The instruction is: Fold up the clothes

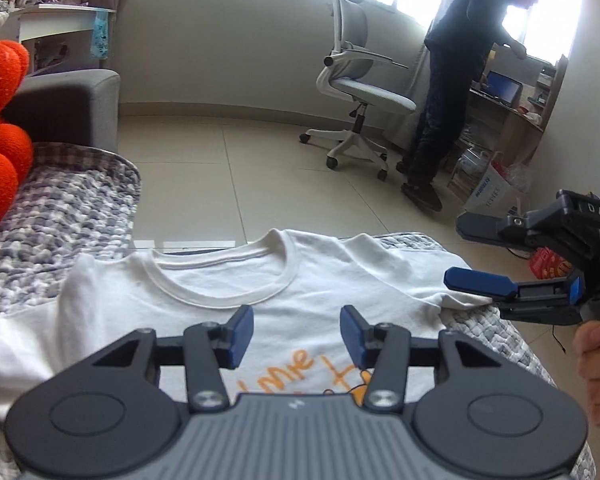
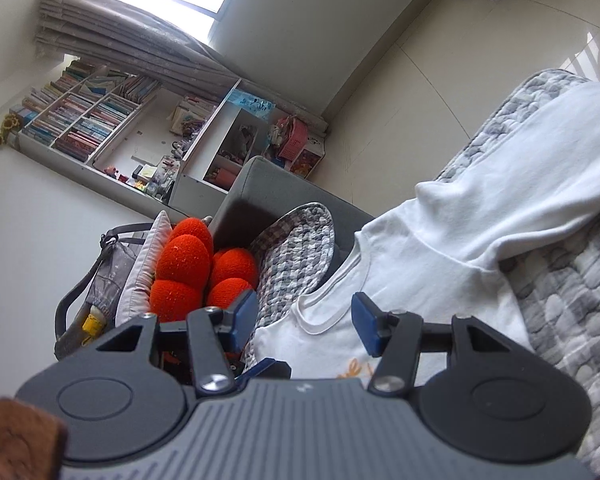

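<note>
So, white tee [image 1: 204, 280] spread flat on quilt [image 1: 60, 240], ready for folding; left claw [image 1: 297, 334] and right claw [image 2: 304, 322] held apart, empty, above collar.

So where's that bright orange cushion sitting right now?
The orange cushion sits against the grey sofa arm, left of the white T-shirt in the right wrist view; it shows at the left wrist view's left edge.

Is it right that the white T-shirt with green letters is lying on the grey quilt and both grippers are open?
Not quite: the letters on the white T-shirt are orange, not green, as the left wrist view shows. The rest holds: it lies on the grey quilt, and the left gripper and right gripper are open.
</note>
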